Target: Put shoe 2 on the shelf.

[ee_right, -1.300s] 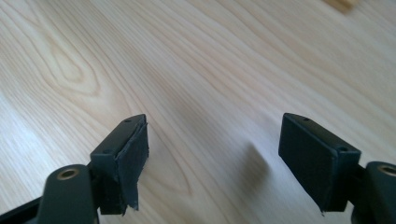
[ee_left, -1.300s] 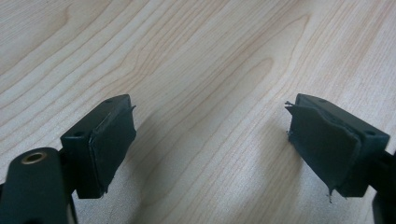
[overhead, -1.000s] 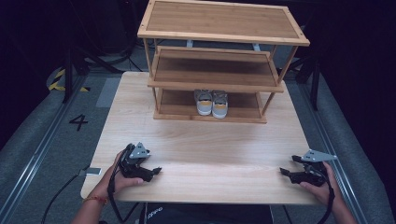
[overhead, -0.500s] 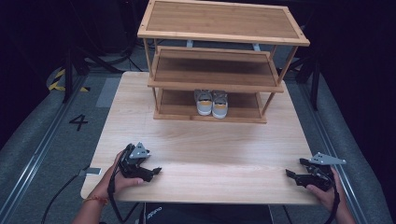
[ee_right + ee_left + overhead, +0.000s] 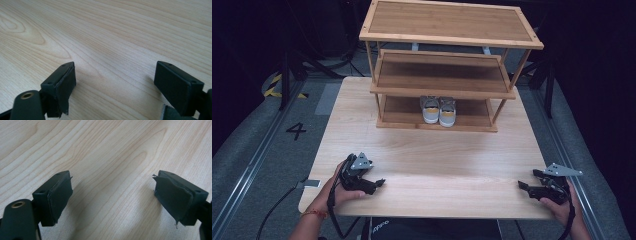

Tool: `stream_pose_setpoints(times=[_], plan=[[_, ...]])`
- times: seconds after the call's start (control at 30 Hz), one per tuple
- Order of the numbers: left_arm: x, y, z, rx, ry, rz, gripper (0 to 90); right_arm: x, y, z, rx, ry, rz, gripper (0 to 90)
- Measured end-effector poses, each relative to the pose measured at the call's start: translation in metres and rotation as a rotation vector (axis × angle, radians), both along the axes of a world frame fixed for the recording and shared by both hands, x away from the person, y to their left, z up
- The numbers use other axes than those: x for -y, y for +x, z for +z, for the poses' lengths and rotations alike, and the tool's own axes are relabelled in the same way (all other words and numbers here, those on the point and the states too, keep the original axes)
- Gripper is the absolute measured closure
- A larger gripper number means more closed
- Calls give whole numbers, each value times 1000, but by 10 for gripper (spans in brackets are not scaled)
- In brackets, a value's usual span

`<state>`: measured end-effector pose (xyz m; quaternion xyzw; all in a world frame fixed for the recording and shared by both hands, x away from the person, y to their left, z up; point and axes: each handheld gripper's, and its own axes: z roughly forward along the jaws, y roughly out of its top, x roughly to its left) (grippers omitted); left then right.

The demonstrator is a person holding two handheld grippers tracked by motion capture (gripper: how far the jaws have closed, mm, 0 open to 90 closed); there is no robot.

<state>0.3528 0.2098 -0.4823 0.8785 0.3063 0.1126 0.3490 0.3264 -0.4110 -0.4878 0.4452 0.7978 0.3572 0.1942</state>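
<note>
Pale wood table (image 5: 432, 150) amid dark room; both grippers' jaws released, grasping nothing.

A pair of small grey-and-yellow shoes (image 5: 439, 110) stands side by side on the rack's bottom shelf (image 5: 402, 116).

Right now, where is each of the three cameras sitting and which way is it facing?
High view: above the person's side, facing forward and down on the table, shoe rack and shoes; both hands hold the left gripper and right gripper.
Left gripper view: rides that gripper, looking along open jaws at tabletop.
Right gripper view: likewise.
Both gripper views share bare wood grain.
</note>
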Motion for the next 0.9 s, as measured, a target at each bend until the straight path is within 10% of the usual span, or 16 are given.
stream_pose_setpoints(times=[0.9], plan=[[0, 1, 0, 2, 6, 8, 149, 0, 0, 0, 0, 1, -16, 183]])
